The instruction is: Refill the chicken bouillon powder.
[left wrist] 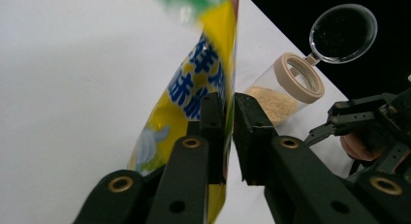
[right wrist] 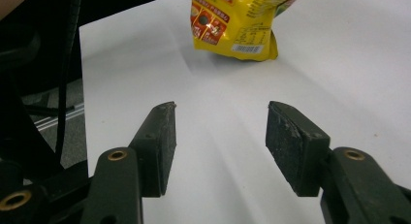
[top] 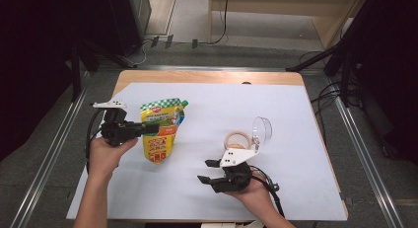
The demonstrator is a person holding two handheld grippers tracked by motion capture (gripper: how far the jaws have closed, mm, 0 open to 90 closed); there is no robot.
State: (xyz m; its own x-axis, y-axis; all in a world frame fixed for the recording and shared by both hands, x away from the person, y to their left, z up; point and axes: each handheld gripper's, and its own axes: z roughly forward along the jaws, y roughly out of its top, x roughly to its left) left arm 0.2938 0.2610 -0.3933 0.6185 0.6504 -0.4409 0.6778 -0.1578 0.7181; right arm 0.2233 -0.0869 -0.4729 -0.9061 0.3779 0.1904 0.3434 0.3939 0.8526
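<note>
Toward the left edge of the bench (top: 207, 198), covered by its white sheet, the yellow pouch (top: 161, 129) stands upright with its green-checked top leaning a little toward the far edge. The left gripper (top: 148, 128) comes at it level from the left edge side, and in the left gripper view the jaws sit either side of the pouch's (left wrist: 194, 93) thin side edge: the left pad lies against the printed face, while a narrow slit of white shows between the pouch and the right pad. So the jaws are nearly together around the pouch, not squeezing it from both sides.

Over near the right edge, a clear jar (top: 239, 139) with a beige rim lies on the sheet, its round transparent lid (top: 262, 129) flipped open beside it; the left gripper view shows pale granules inside the jar (left wrist: 278, 95). Just on the near side of it, the right gripper (top: 206, 171) rests in the person's hand close to the near edge, pointing left. Its jaws stand well apart with bare white sheet between them, and the foot of the pouch (right wrist: 232, 25) sits farther off.
</note>
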